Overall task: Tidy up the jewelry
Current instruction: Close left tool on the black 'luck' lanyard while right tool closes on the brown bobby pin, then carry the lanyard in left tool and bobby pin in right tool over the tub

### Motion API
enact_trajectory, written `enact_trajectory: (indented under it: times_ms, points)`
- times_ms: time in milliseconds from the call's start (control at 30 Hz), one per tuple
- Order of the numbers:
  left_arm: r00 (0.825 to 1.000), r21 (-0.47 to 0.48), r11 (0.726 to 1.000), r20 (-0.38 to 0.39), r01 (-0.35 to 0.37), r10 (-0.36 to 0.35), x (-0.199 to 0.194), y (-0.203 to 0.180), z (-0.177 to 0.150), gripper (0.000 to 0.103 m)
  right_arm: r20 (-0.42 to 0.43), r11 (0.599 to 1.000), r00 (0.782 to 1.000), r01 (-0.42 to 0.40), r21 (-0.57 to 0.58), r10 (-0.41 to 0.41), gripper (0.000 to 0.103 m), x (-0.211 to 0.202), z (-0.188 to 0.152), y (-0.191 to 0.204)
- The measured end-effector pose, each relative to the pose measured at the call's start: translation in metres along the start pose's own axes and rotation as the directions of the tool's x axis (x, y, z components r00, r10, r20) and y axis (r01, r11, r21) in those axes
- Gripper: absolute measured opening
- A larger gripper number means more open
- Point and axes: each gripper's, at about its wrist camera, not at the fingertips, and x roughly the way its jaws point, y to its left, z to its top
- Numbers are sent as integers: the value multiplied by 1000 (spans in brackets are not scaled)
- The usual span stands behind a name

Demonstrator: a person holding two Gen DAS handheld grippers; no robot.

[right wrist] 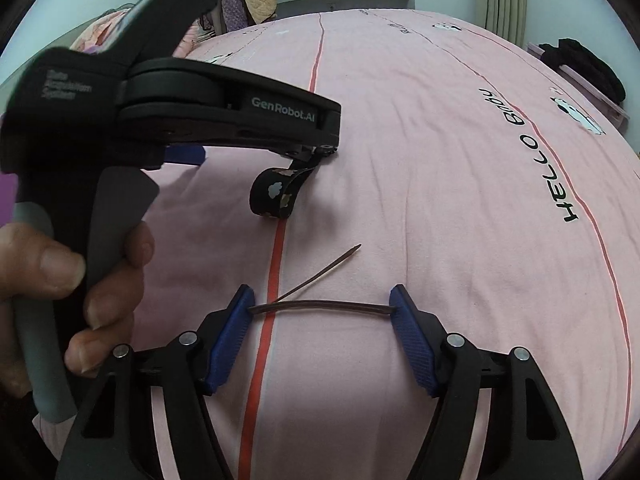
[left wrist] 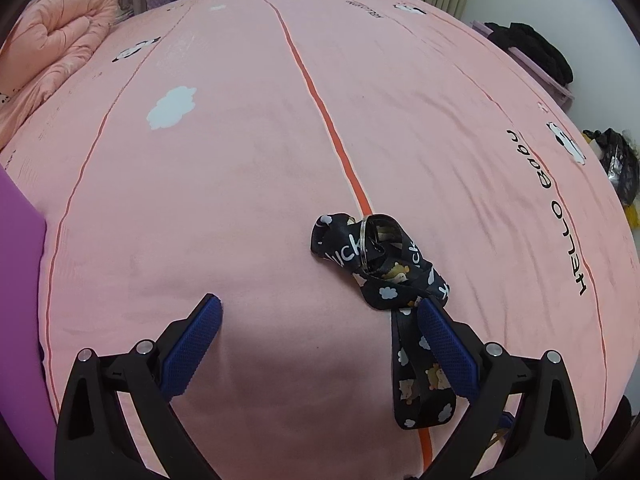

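A black lanyard [left wrist: 384, 264] printed with clouds and cartoon animals lies bunched on the pink bedsheet [left wrist: 240, 160], with a metal key ring [left wrist: 366, 240] on top. My left gripper [left wrist: 320, 302] is open just in front of it. Its right finger [left wrist: 444, 340] lies over the lanyard's trailing strap, and nothing sits between the pads. In the right wrist view the strap's loop [right wrist: 272, 196] shows under the left gripper's tip. My right gripper [right wrist: 322, 304] is shut on a thin brown hairband [right wrist: 324, 303] that bows between both blue pads. One end of the hairband slants up over the sheet.
A person's hand [right wrist: 100, 276] holds the left gripper's handle. A folded pink quilt [left wrist: 60, 40] lies far left and a purple object [left wrist: 20, 280] sits at the left edge. Black clothes [left wrist: 536, 48] and a black bag [left wrist: 616, 160] are off the bed's right side.
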Motion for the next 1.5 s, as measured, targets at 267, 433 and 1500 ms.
enact_trajectory:
  times_ms: [267, 433, 1500]
  points:
    - [1000, 53, 998, 13, 16, -17, -2, -14, -3, 54, 8, 1000, 1000, -24, -2, 24, 67, -9, -6, -3]
    - [997, 38, 996, 7, 80, -80, -10, -14, -2, 7, 11, 999, 999, -38, -12, 38, 67, -9, -6, -7]
    - [949, -137, 991, 311, -15, 57, -229, 21, -96, 7, 209, 993, 971, -110, -45, 117, 67, -122, 10, -25]
